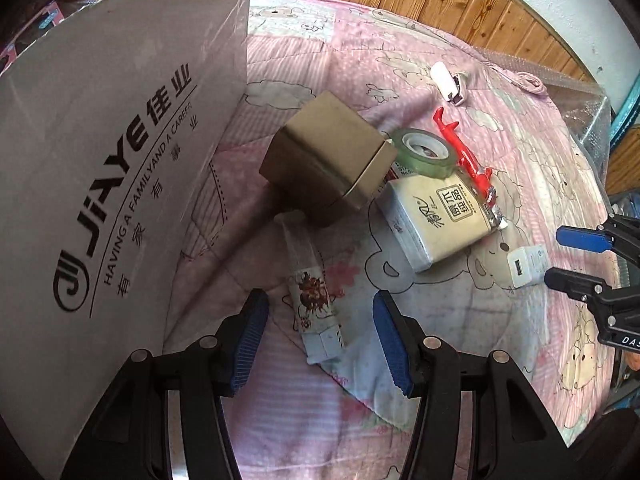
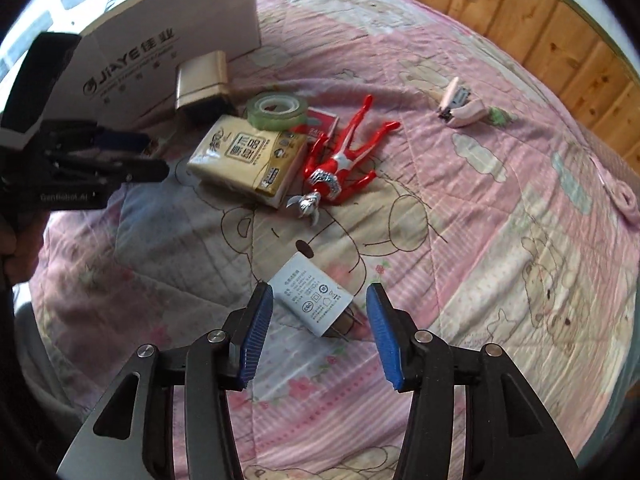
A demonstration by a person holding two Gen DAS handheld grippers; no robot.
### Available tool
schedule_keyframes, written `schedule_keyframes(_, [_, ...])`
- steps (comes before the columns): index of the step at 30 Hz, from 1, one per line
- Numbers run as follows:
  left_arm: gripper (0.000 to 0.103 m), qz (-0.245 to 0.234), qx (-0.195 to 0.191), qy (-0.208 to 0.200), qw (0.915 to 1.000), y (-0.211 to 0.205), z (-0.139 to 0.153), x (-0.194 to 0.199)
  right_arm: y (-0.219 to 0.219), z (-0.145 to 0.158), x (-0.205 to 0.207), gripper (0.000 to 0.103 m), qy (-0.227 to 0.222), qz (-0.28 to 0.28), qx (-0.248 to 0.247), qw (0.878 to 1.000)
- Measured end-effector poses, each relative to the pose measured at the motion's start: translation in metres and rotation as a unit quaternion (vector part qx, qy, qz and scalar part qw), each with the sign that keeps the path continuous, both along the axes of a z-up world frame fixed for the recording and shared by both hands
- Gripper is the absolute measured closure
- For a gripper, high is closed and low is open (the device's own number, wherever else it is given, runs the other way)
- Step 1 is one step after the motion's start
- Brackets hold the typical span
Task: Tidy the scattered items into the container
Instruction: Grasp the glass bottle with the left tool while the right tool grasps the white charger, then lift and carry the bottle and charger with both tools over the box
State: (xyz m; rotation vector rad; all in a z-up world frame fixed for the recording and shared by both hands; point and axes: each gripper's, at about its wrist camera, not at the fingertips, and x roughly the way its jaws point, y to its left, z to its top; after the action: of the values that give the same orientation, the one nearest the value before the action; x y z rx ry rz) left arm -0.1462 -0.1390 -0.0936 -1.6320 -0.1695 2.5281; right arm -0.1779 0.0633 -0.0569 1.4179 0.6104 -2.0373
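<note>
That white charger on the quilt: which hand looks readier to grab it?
The right. The right gripper is open with the charger between its fingertips; the left gripper is open over a patterned packet.

my left gripper hangs open over the pink quilt, a small patterned packet lying between its blue pads. the cardboard box stands at the quilt's left edge, a gold tin near it. the right gripper sits open around the white charger by the right edge.

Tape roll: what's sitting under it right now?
The green tape roll rests partly on the tissue pack and a red card or packet. How far that red item extends beneath is covered.
</note>
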Motion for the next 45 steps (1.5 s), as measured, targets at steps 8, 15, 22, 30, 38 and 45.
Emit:
schedule_keyframes(8, [0.066, 0.001, 0.001, 0.025, 0.9997, -0.014, 0.002, 0.013, 0.003, -0.022, -0.007, 0.065, -0.022, 0.02, -0.012, 0.999])
schedule_keyframes(15, [0.065, -0.024, -0.037, 0.046, 0.998, 0.005, 0.001, 0.012, 0.007, -0.023, -0.005, 0.066, 0.004, -0.039, -0.066, 0.997])
schedule_keyframes(22, [0.083, -0.014, -0.006, 0.044, 0.9989, -0.009, 0.016, 0.024, 0.016, -0.012, -0.005, 0.071, -0.029, -0.081, -0.13, 0.988])
schedule_keyframes(30, [0.083, -0.02, 0.013, 0.049, 0.9985, -0.015, 0.042, 0.045, 0.007, -0.004, 0.011, 0.071, -0.022, -0.095, -0.126, 0.987])
schedule_keyframes(38, [0.083, -0.039, 0.011, 0.055, 0.9977, -0.004, 0.066, 0.065, 0.014, 0.003, 0.021, 0.071, -0.014, -0.142, -0.123, 0.982])
schedule_keyframes(45, [0.083, -0.05, 0.016, 0.064, 0.9966, 0.006, 0.072, 0.06, 0.018, 0.01, 0.035, 0.071, -0.012, -0.181, -0.131, 0.975])
